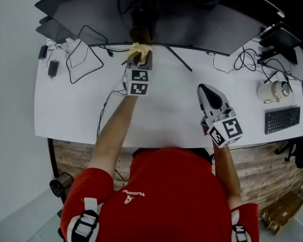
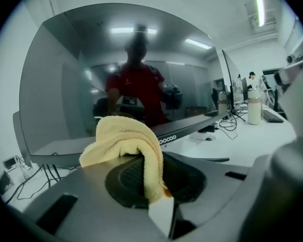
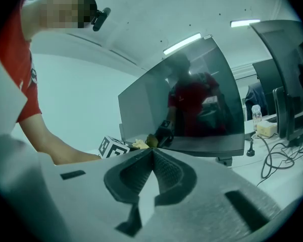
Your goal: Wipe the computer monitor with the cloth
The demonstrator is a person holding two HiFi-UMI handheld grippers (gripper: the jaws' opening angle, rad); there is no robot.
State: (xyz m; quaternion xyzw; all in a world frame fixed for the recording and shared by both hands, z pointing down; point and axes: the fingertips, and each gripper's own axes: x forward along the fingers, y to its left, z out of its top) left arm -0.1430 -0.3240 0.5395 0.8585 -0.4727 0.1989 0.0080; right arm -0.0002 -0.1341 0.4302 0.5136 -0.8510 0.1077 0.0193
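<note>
A wide curved dark monitor (image 1: 156, 21) stands at the back of the white desk (image 1: 76, 110). My left gripper (image 1: 137, 59) is shut on a pale yellow cloth (image 1: 139, 50) and holds it just in front of the monitor's lower edge. In the left gripper view the cloth (image 2: 126, 145) bunches over the jaw tips, with the screen (image 2: 91, 84) close ahead and showing a reflection. My right gripper (image 1: 208, 92) hovers over the desk's front right part, shut with nothing in it. Its own view shows the shut jaws (image 3: 152, 153), the monitor (image 3: 192, 105) and the cloth (image 3: 140, 144) beyond.
Black cables (image 1: 83, 59) and small adapters (image 1: 52, 67) lie at the desk's back left. More cables (image 1: 247, 59), a white round device (image 1: 272, 91) and a black keyboard (image 1: 282, 119) sit at the right. A second monitor (image 1: 278, 34) stands at the far right.
</note>
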